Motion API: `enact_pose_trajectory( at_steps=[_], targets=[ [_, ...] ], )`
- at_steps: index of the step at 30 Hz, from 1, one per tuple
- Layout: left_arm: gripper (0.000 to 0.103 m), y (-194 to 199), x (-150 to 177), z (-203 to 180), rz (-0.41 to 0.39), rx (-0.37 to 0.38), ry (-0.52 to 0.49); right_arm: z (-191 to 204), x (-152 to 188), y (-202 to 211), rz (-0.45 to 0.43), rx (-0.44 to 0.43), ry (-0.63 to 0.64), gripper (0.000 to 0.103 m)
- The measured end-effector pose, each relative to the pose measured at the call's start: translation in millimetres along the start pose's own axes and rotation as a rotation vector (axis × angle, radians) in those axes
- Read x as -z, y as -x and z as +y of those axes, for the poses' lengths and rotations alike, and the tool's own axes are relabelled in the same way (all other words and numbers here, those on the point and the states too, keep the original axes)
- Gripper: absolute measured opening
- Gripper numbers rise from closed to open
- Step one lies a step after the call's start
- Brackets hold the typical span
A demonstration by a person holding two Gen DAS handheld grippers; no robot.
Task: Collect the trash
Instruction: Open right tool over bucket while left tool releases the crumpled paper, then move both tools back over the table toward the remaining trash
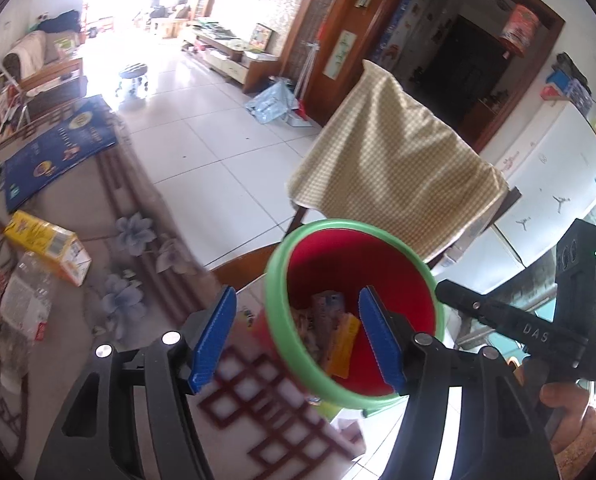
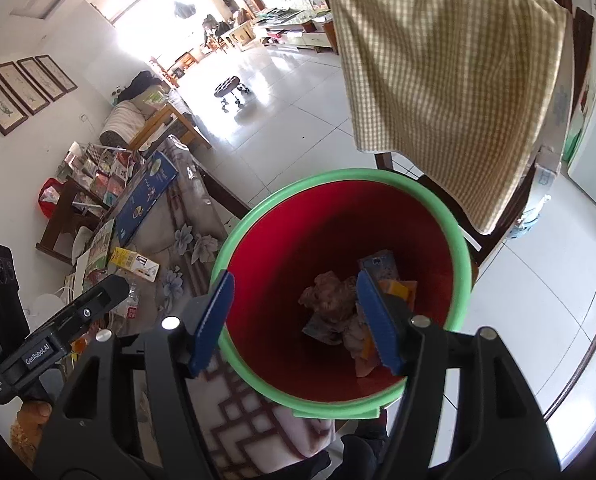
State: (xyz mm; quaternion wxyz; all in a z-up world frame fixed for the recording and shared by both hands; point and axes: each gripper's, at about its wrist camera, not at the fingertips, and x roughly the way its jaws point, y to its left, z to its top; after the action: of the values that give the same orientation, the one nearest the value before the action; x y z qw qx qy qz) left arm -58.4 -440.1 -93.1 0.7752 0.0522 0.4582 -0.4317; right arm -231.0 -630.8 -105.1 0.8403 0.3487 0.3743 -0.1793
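Observation:
A red bin with a green rim (image 1: pixel 276 320) (image 2: pixel 234 232) stands by the table's edge. Inside lie crumpled brown paper (image 2: pixel 329 300), an orange wrapper (image 1: pixel 343 340) and a blue carton (image 2: pixel 377 260). My left gripper (image 1: pixel 296 293) hangs open over the bin's near rim, with nothing between its blue pads. My right gripper (image 2: pixel 294 276) is open too, above the bin's mouth and holding nothing. On the flowered tablecloth to the left lie a yellow carton (image 1: pixel 48 246) (image 2: pixel 134 262) and a clear plastic bottle (image 1: pixel 26 300) (image 2: pixel 132 306).
A chair draped with a checked cloth (image 1: pixel 397 160) (image 2: pixel 449 80) stands just behind the bin. A blue book (image 1: pixel 58 148) lies farther along the table. A white fridge (image 1: pixel 557 184) is at the right, and tiled floor (image 1: pixel 202 152) stretches beyond.

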Motion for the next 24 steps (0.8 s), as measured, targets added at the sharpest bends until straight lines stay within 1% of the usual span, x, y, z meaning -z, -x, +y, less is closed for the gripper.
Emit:
enact_pose_trajectory(
  at_steps=[2, 5, 9, 13, 16, 20, 22, 24],
  targets=[
    [0.061, 5.9, 5.9, 18.2, -0.002, -0.028, 0.037, 11.6, 1.0, -4.0, 0.009, -0.013, 0.021, 0.063],
    [0.061, 15.0, 15.9, 46.8, -0.006, -0.067, 0.103, 32.4, 4.3, -13.0, 0.03, -0.032, 0.067, 0.066],
    [0.061, 30.0, 30.6, 82.6, -0.012, -0.127, 0.18, 58.3, 9.2, -27.1, 0.063, -0.069, 0.11, 0.066],
    [0.061, 57.9, 47.8, 118.3, -0.041, -0.187, 0.25, 87.2, 14.5, -45.3, 0.102, -0.09, 0.152, 0.066],
    [0.064, 80.1, 60.8, 146.2, -0.067, -0.234, 0.289, 119.5, 21.3, -63.2, 0.136, -0.104, 0.188, 0.066],
    [0.065, 111.5, 82.1, 205.6, -0.079, -0.301, 0.376, 172.3, 40.0, -77.3, 0.17, -0.147, 0.238, 0.066],
    [0.065, 126.0, 91.9, 234.9, -0.093, -0.337, 0.421, 202.5, 54.0, -81.9, 0.192, -0.168, 0.291, 0.066],
    [0.065, 142.2, 100.9, 272.7, -0.098, -0.395, 0.458, 227.4, 68.3, -83.2, 0.195, -0.169, 0.334, 0.066]
  ],
)
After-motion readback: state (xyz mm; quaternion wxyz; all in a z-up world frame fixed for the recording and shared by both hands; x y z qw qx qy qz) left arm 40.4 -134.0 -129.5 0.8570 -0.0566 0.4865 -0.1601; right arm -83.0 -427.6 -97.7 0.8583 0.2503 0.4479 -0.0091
